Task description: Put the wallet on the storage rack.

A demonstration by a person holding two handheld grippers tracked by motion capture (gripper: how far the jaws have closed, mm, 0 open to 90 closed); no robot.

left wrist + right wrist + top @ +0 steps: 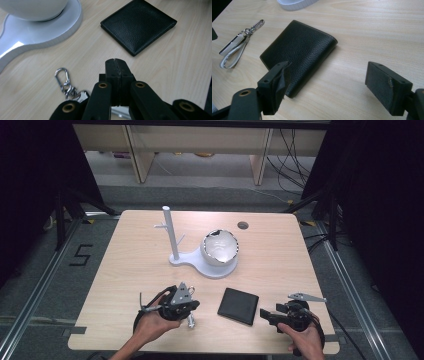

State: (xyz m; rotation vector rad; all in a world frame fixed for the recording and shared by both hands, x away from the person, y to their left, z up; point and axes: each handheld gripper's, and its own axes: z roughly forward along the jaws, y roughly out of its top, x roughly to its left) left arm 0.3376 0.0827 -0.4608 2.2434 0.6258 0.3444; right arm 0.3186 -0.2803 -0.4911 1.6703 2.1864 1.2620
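One view shows keyring's (pixel 237 47) strap.

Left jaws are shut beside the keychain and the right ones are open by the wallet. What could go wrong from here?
1. The left gripper is shut with nothing visibly between its pads, and the keychain lies beside the jaws; lifting now would probably leave it on the table.
2. The right gripper is open with one jaw over the wallet's corner; closing here would likely nudge the flat wallet rather than grip it.
3. The white stand with its bowl sits close behind; a sweeping move could knock it.
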